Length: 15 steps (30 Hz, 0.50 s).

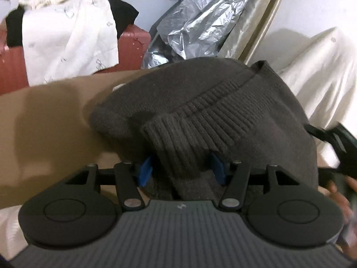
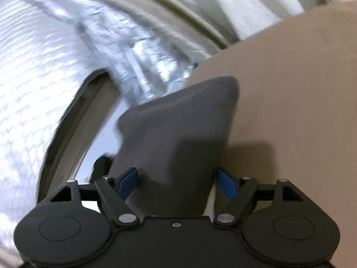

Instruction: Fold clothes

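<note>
My left gripper (image 1: 182,167) has its blue fingers (image 1: 146,169) set on either side of the ribbed hem (image 1: 200,125) of the dark grey sweater (image 1: 223,89), which bunches between them; the fingers look pressed into the knit, so I am gripping it. The sweater is heaped on the tan tabletop (image 1: 44,122), its hem folded toward me. Off to my right the other gripper (image 1: 334,143) shows at the edge of the view. Behind lie a white cloth (image 1: 67,40) over a red suitcase (image 1: 131,47) and crumpled silver plastic (image 1: 200,15). My right gripper (image 2: 177,183) holds a smooth fold of the same sweater (image 2: 178,134) between its blue fingers (image 2: 128,181), though the blurred view leaves me unsure how tightly; the fabric lifts over the tabletop (image 2: 290,89)
</note>
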Each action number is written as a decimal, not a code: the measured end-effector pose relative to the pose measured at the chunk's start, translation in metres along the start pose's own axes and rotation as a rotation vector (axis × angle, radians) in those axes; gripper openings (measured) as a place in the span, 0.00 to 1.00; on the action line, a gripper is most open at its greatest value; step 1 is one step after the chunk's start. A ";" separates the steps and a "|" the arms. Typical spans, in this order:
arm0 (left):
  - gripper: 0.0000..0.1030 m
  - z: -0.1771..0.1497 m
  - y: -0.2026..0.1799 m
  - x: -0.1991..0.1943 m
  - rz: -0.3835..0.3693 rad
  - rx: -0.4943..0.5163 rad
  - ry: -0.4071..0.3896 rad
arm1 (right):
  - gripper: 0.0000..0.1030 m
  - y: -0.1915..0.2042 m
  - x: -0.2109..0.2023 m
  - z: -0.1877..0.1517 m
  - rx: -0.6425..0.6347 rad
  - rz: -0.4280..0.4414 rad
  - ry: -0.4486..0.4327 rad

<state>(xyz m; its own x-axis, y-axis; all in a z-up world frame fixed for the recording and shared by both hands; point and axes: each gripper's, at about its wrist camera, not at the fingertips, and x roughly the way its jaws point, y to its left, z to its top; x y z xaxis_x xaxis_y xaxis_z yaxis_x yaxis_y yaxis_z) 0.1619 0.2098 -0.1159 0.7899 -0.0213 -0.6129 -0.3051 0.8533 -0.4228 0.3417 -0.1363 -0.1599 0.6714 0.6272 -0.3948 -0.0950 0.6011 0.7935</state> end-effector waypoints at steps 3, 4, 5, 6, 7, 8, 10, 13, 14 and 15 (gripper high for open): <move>0.52 0.001 0.006 -0.001 -0.045 -0.020 -0.018 | 0.35 0.037 0.016 0.012 -0.255 -0.025 -0.056; 0.52 0.002 0.007 -0.001 -0.041 -0.008 -0.029 | 0.32 0.057 0.013 0.014 -0.340 0.013 -0.084; 0.52 0.003 0.007 -0.001 -0.038 0.001 -0.039 | 0.31 0.075 0.009 0.015 -0.398 0.068 -0.113; 0.52 0.003 0.008 0.000 -0.050 -0.013 -0.034 | 0.30 0.089 0.005 0.021 -0.411 0.150 -0.132; 0.53 0.002 0.010 0.001 -0.063 -0.028 -0.029 | 0.29 0.099 0.003 0.025 -0.442 0.187 -0.151; 0.53 0.002 0.012 0.003 -0.071 -0.051 -0.028 | 0.29 0.108 0.002 0.027 -0.485 0.205 -0.172; 0.54 0.003 0.012 0.005 -0.053 -0.048 -0.027 | 0.31 0.106 0.015 0.030 -0.526 0.100 -0.156; 0.57 0.001 -0.003 0.007 0.016 0.070 -0.008 | 0.53 0.068 0.047 0.027 -0.464 -0.181 -0.022; 0.57 0.000 -0.008 0.008 0.029 0.102 0.000 | 0.61 0.058 0.048 0.023 -0.449 -0.231 -0.014; 0.57 0.000 -0.009 0.008 0.036 0.105 -0.002 | 0.67 0.050 0.046 0.018 -0.434 -0.269 -0.017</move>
<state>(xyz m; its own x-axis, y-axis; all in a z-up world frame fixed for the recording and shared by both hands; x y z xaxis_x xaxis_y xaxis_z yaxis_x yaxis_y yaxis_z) 0.1703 0.2019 -0.1170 0.7807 0.0110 -0.6248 -0.2757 0.9033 -0.3286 0.3807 -0.0864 -0.1300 0.7253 0.4159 -0.5486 -0.2113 0.8929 0.3975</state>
